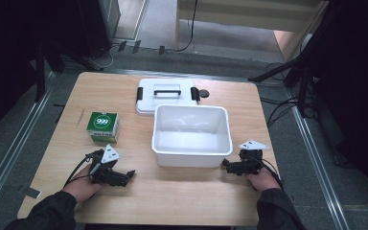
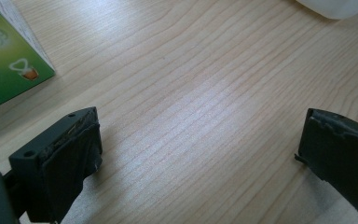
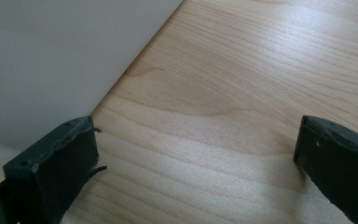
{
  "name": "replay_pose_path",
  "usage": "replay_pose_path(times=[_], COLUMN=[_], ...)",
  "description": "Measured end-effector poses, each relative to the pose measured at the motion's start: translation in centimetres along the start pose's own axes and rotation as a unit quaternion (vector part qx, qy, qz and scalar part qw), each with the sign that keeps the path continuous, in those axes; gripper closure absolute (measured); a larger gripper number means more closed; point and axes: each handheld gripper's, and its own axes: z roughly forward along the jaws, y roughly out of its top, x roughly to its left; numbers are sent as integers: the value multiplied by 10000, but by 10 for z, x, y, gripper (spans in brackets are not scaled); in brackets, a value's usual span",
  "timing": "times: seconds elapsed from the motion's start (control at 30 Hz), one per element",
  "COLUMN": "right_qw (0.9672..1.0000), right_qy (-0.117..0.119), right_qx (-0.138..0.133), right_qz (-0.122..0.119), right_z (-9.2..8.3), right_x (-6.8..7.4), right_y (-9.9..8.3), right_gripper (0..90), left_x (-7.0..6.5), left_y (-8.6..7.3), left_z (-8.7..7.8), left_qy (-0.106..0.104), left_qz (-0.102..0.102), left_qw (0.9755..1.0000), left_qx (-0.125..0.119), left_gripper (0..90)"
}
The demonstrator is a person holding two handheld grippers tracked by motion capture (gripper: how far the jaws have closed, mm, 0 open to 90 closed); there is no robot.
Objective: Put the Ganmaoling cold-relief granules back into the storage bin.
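I have both grippers resting on the light wooden counter (image 1: 172,191), fingers spread wide and empty: left gripper (image 1: 130,174) near the green cardboard box (image 1: 103,126), right gripper (image 1: 226,164) beside the open white plastic bin (image 1: 191,136), its lid (image 1: 165,93) parked behind, presumably ready for loading.

green box (image 1: 104,126) upright beside white bin (image 1: 191,149)

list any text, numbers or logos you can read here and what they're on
"999" in white on a round green badge, on top of the green box.
Smaller print on the front of that box in the high view: too small to read.
Pale marks on the box in the left gripper view: blurred, unreadable.
White bin and white lid: no text.
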Motion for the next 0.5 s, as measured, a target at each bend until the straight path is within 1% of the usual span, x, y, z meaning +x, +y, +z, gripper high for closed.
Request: replay_pose_path(times=[0.2, 0.23, 0.27, 0.33, 0.37, 0.43, 0.47, 0.5], right_qw=[10000, 10000, 10000, 10000, 10000, 10000, 10000, 10000], right_qy=[0, -6, -6, -4, -2, -1, -2, -2], right_qx=[2, -6, -6, -5, -3, -4, -5, -4], right_qz=[-10, 7, 7, 11, 4, 8, 10, 5], right_z=[0, 0, 0, 0, 0, 0, 0, 0], right_x=[0, 0, 0, 0, 0, 0, 0, 0], right_y=[0, 0, 0, 0, 0, 0, 0, 0], right_gripper=[0, 0, 0, 0, 0, 0, 0, 0], left_x=[1, 2, 2, 3, 4, 7, 7, 7], left_y=[0, 1, 1, 2, 4, 6, 7, 9], left_z=[-1, -1, -1, -2, -3, -5, -6, -7], left_qy=[-26, -36, -36, -64, -117, -117, -81, 27], left_qz=[20, 13, 13, -137, -216, -283, -282, -280], left_qw=[10000, 10000, 10000, 9998, 9996, 9991, 9990, 9986], left_qx=[20, 76, 76, 111, 169, 300, 348, 439], left_gripper=[0, 1, 1, 1, 1, 6, 22, 52])
